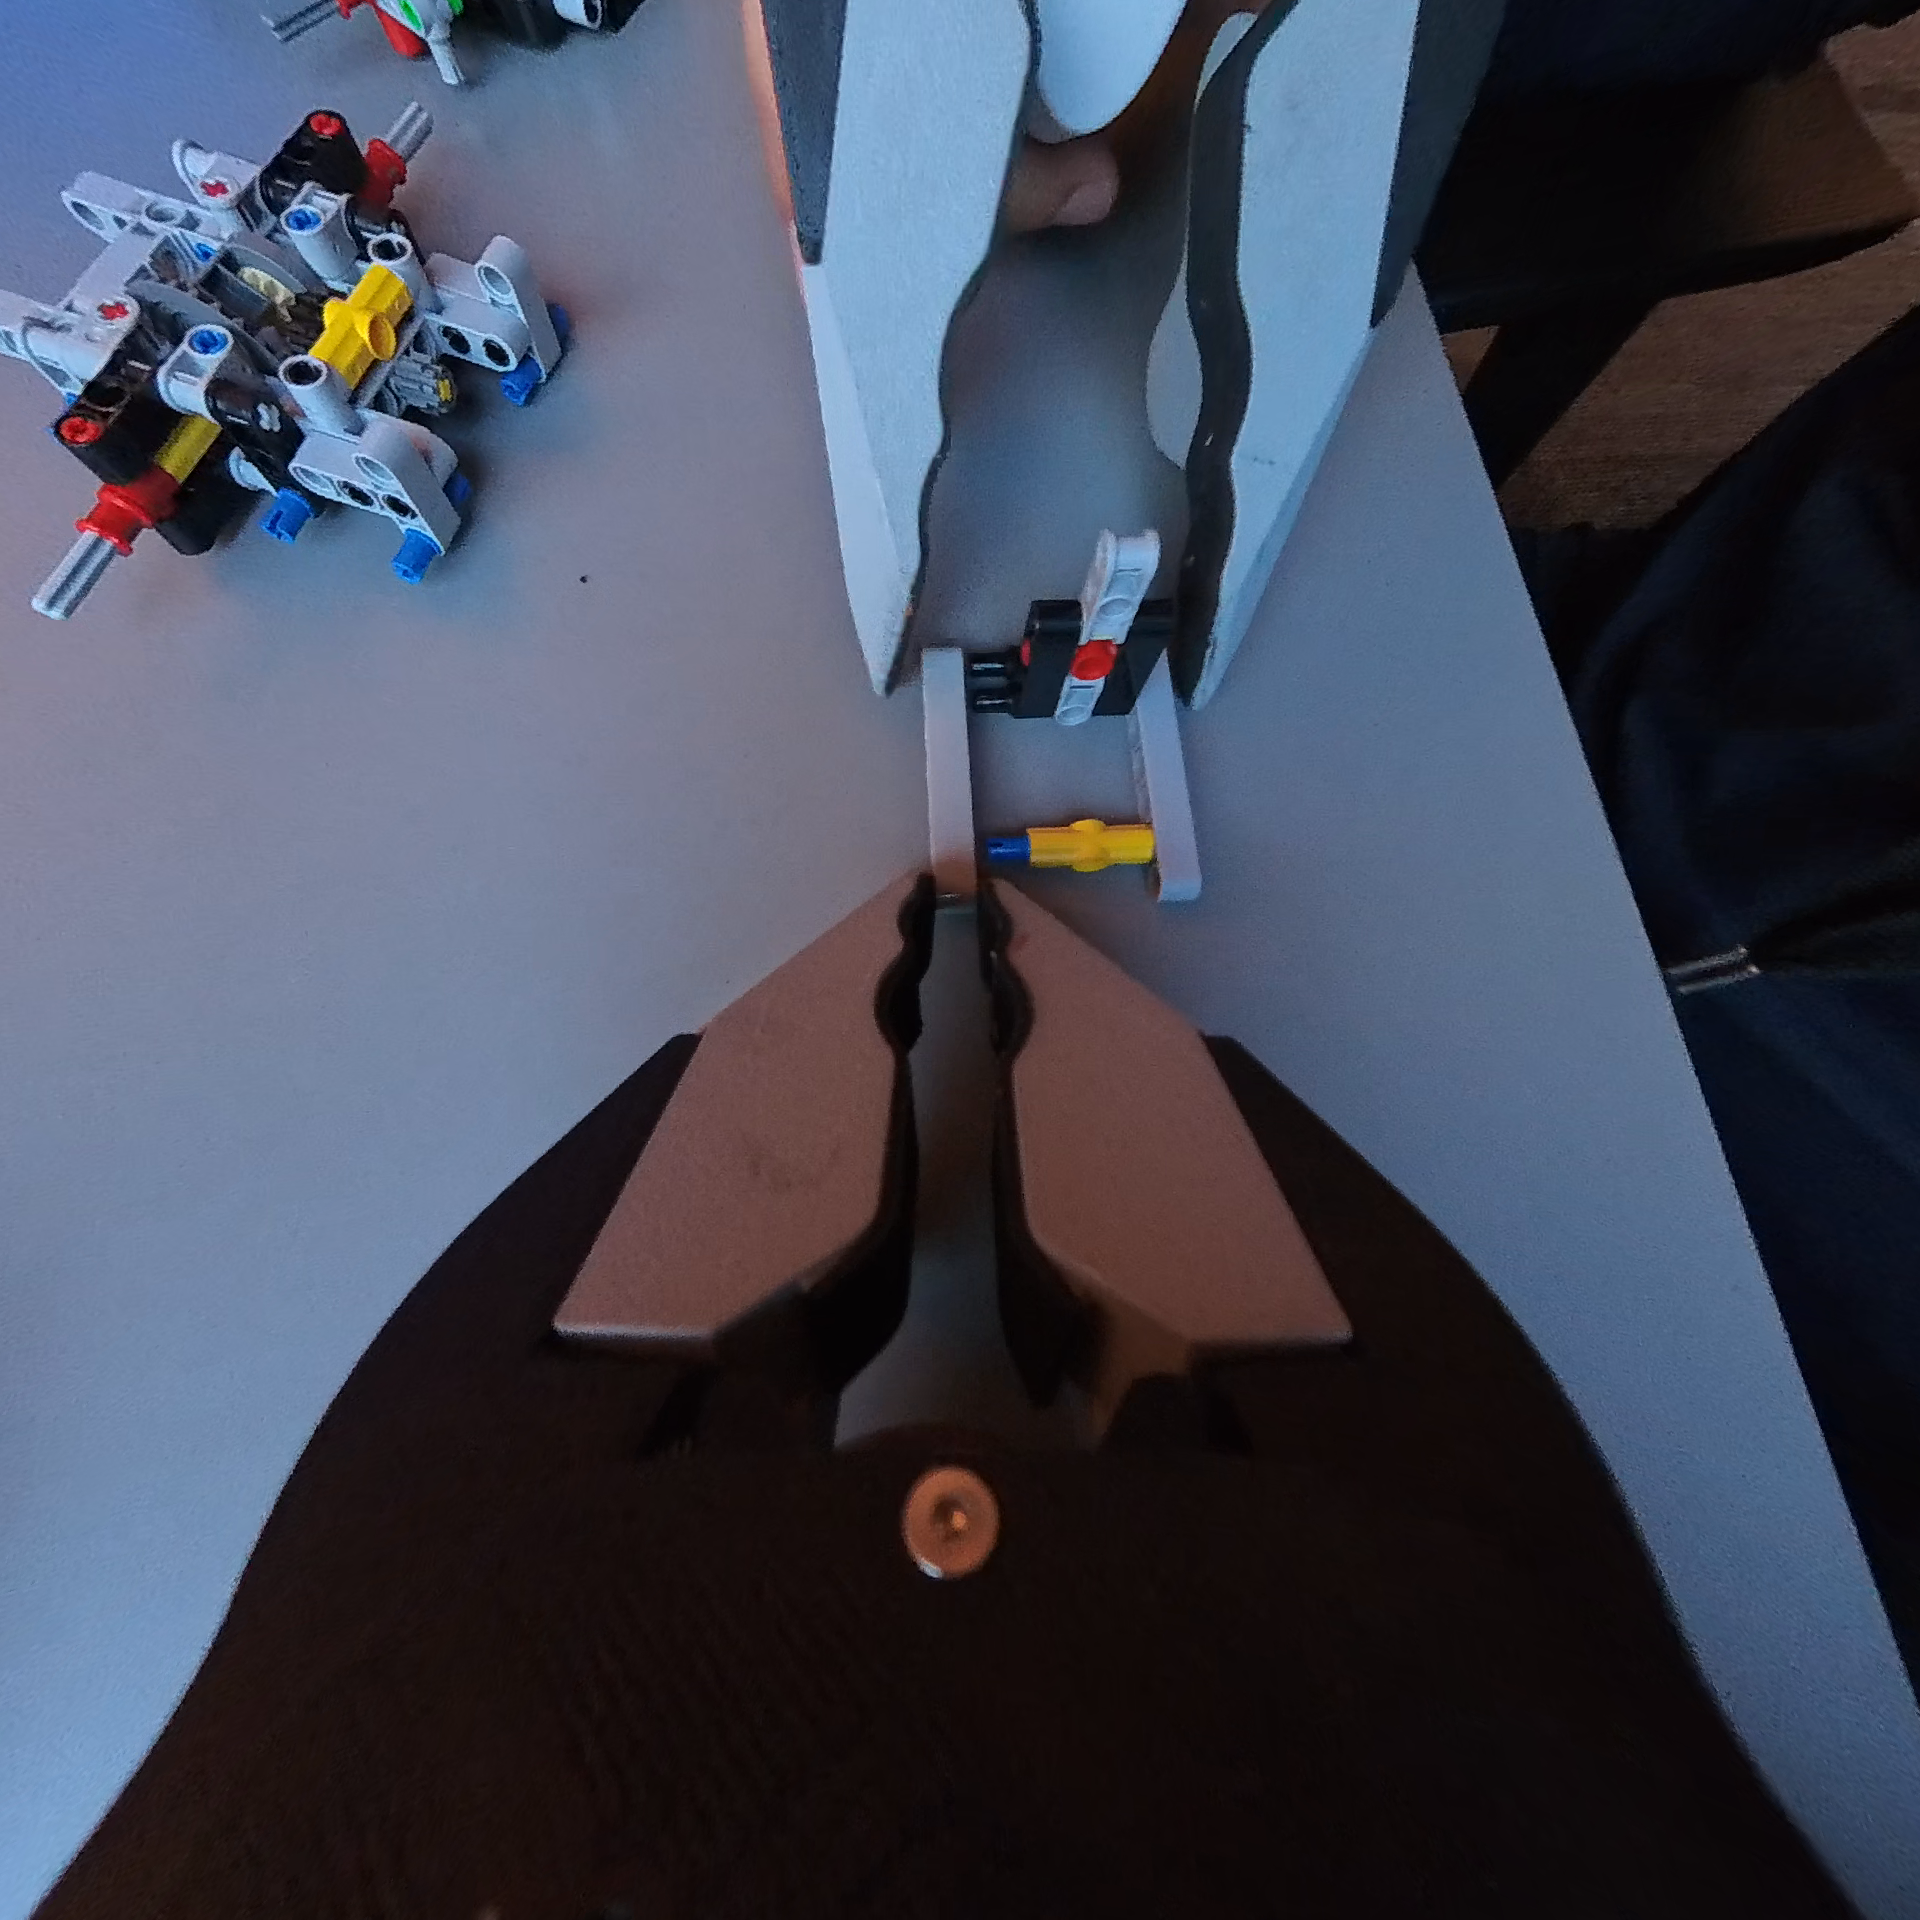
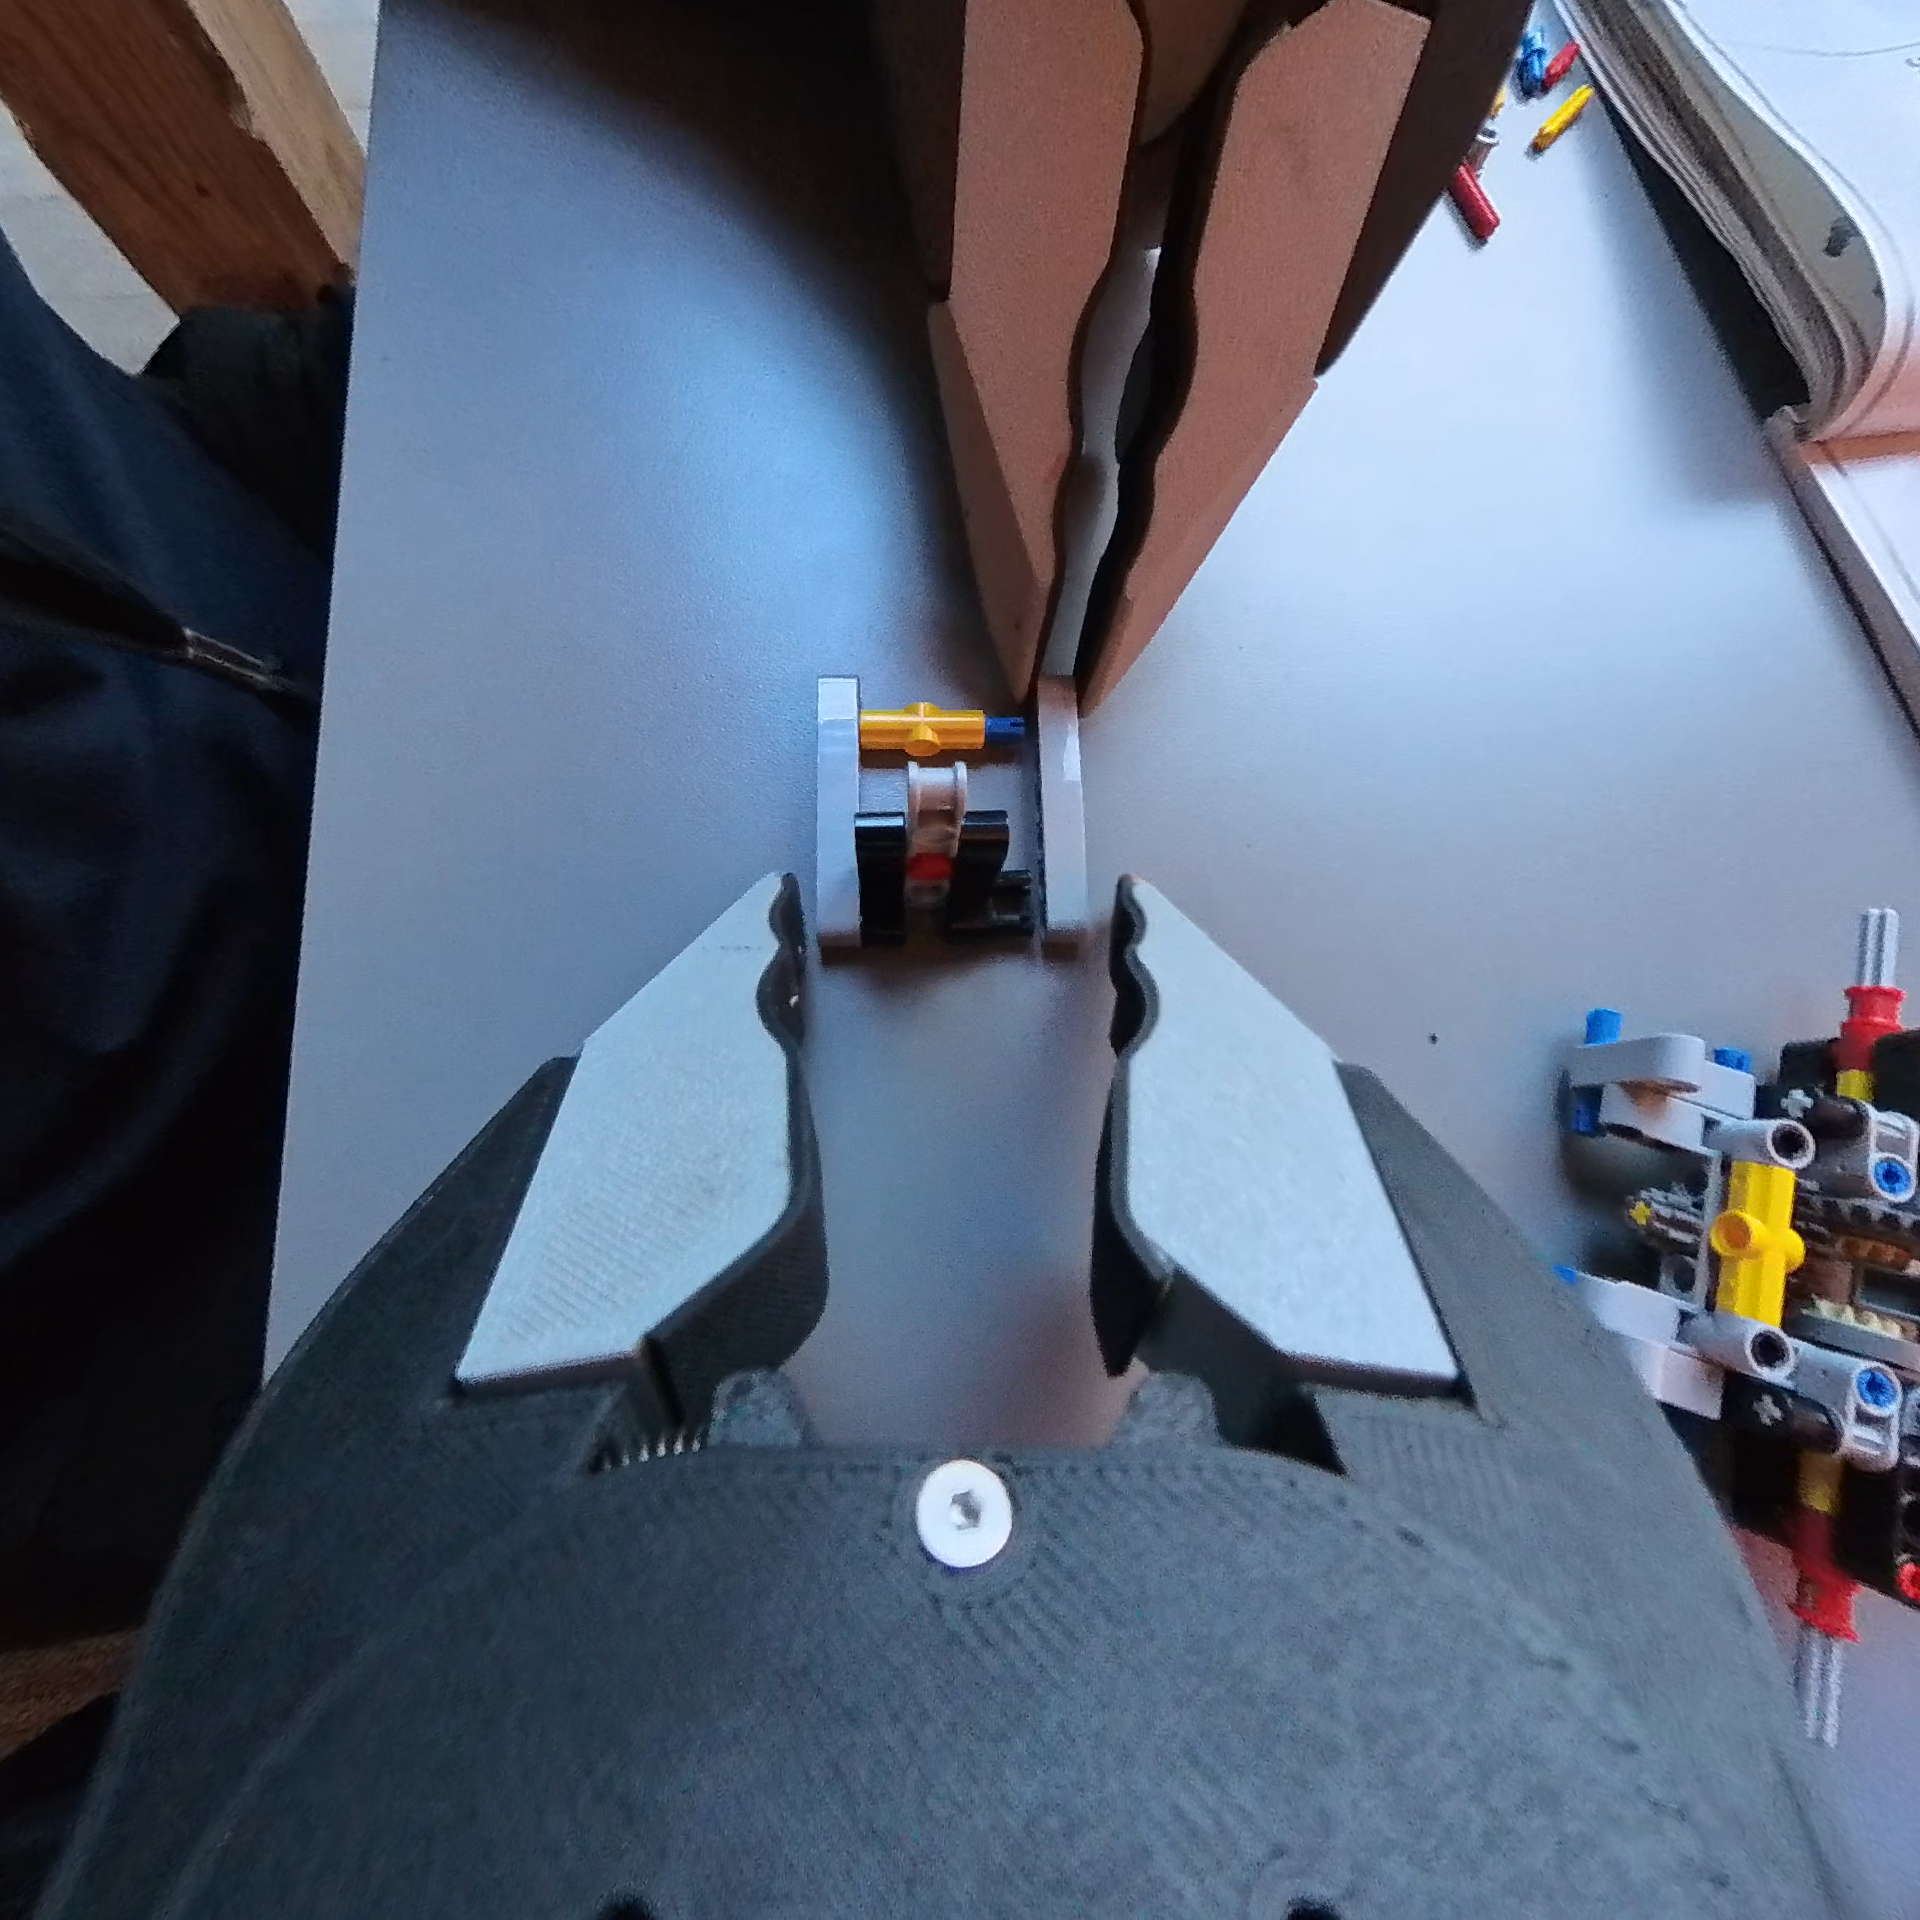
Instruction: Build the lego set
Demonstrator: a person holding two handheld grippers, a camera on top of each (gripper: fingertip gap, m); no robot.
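The left gripper [image 1: 956, 899] pinched one grey beam [image 1: 948, 769] of a small brick frame [image 1: 1060, 727]; the right gripper [image 1: 1039, 665] straddled its far end on the table [image 1: 520, 831].

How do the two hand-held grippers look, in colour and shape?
The left gripper has a dark brown ribbed body, tan wedge-shaped fingers with wavy black inner pads, and one screw in the middle. The right gripper has a dark grey body, light grey wedge fingers, the same wavy black pads, and a white screw.

Two hand-held grippers [image 2: 958, 925], two brick assemblies [image 1: 1060, 717].
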